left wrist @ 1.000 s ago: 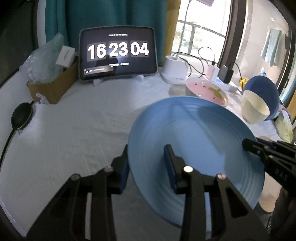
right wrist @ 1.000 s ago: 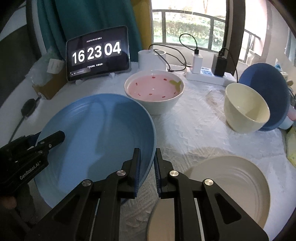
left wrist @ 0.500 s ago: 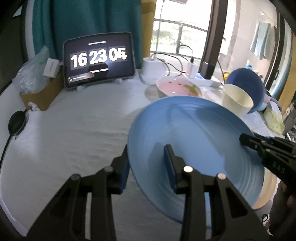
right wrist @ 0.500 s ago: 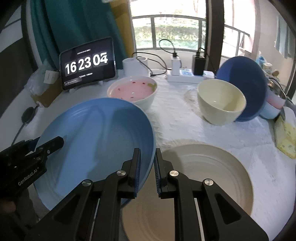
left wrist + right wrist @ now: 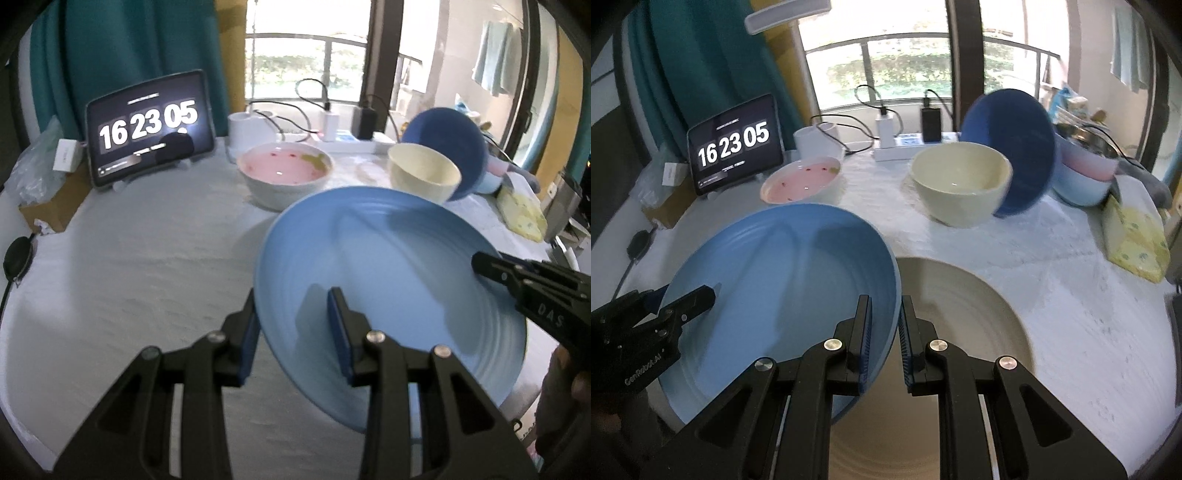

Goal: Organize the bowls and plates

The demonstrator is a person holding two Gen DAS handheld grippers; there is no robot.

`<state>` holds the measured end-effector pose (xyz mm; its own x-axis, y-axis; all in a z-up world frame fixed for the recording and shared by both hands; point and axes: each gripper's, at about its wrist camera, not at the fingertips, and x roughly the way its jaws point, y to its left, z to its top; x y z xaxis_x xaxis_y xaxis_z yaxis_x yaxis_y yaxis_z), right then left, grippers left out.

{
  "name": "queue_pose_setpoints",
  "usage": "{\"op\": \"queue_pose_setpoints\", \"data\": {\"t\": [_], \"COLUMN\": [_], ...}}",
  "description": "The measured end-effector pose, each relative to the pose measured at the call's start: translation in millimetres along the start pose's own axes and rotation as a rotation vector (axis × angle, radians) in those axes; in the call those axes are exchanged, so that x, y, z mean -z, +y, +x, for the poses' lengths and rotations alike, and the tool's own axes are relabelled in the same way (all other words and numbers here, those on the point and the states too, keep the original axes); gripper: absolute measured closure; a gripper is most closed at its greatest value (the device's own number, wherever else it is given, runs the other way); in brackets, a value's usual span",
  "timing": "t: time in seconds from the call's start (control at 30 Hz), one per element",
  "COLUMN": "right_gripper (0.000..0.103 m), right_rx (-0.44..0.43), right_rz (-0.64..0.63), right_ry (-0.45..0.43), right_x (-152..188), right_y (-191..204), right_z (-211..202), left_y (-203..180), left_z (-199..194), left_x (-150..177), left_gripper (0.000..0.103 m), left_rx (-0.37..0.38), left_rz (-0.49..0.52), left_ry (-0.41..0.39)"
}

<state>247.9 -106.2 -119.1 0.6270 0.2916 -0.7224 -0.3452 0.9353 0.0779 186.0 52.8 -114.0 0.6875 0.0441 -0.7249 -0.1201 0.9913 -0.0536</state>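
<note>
Here, in the left wrist view, we carry the blue plate [image 5: 388, 295] tilted above the table [image 5: 147, 258]. Our left gripper [image 5: 295, 332] has the plate's rim at 7 o'clock between its fingers, one pad under, one on top: holding. The right gripper [image 5: 517, 280] enters at 3 o'clock on the opposite rim, lettering "DAS" on its body. At 11 o'clock the tablet [image 5: 147, 129] reads "16 23 05". The pink bowl [image 5: 284, 173] sits at 12, the cream bowl [image 5: 423, 177] and dark blue bowl [image 5: 454, 151] at 1.

In the right wrist view, our right gripper [image 5: 884, 339] is narrow, pinched on the blue plate [image 5: 783, 295] rim. The left gripper [image 5: 683, 306] at 9 o'clock reads "GenRobot.AI". The beige plate [image 5: 960, 332] lies flat beneath, toward 5 o'clock.

We judge the step as stacking: next, centre the blue plate over the beige one, level it, lower, release both sides together.
</note>
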Motion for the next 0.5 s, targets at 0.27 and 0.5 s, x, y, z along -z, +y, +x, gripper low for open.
{"op": "queue_pose_setpoints", "data": {"t": [0.27, 0.5], "right_gripper": [0.087, 0.087], "right_rx": [0.016, 0.018], "right_rz": [0.048, 0.089], "right_ry": [-0.01, -0.023], "right_x": [18, 32], "right_y": [-34, -60], "right_z": [-15, -21], "left_y": [-32, -58], "left_z": [2, 6], "left_x": [7, 14], "left_gripper": [0.066, 0.065], "left_rx": [0.029, 0.032], "left_rz": [0.037, 0.078], "left_ry": [0.023, 0.043]}}
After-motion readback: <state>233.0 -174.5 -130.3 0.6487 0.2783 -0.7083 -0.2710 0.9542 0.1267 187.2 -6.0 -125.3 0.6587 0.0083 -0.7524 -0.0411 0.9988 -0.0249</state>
